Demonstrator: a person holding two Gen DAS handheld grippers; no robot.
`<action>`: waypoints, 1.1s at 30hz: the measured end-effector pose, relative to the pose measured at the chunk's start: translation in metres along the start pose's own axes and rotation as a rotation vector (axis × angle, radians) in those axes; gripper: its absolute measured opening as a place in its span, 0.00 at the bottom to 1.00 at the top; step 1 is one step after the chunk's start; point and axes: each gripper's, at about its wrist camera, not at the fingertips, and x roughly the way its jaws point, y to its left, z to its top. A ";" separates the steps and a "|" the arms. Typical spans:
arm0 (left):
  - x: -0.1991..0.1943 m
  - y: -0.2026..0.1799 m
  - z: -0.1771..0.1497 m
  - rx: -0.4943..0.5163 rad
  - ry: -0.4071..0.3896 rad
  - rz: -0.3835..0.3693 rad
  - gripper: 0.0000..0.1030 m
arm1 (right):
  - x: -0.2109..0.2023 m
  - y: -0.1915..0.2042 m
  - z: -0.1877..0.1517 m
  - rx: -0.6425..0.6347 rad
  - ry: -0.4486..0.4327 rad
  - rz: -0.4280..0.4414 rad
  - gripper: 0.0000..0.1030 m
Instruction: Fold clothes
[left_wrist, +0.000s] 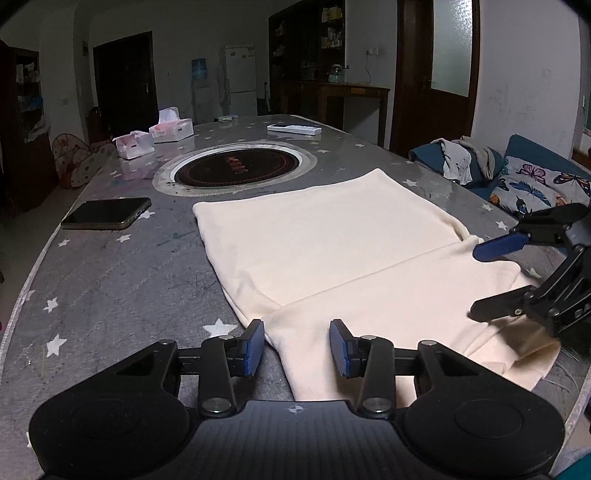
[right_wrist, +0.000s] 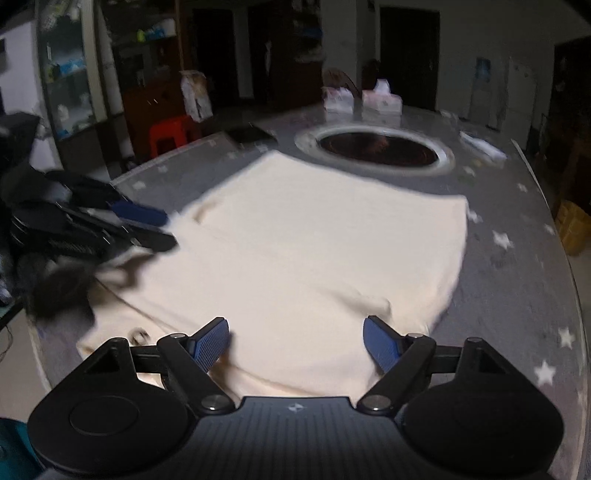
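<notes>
I read this as mid-fold: the cream garment (left_wrist: 332, 258) lies flat on the table (left_wrist: 110, 280) just short of the hotplate (left_wrist: 236, 166) at 12 o'clock, one layer lapped over at 5 o'clock. My left gripper (left_wrist: 297, 347) is spread over its near edge, and my right gripper (right_wrist: 295, 341) is spread too, holding nothing. Next I'd want a clean pinch on an edge. The right view is blurred; sleeves and collar I can't make out.
</notes>
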 end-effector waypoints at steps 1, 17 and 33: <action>-0.002 -0.001 0.000 0.004 -0.002 0.000 0.43 | -0.002 0.000 -0.002 -0.005 -0.005 -0.003 0.80; -0.057 -0.050 -0.036 0.317 -0.059 -0.152 0.62 | -0.062 0.023 -0.027 -0.180 0.029 -0.051 0.87; -0.036 -0.059 -0.022 0.316 -0.095 -0.209 0.09 | -0.055 0.055 -0.044 -0.433 0.033 -0.077 0.82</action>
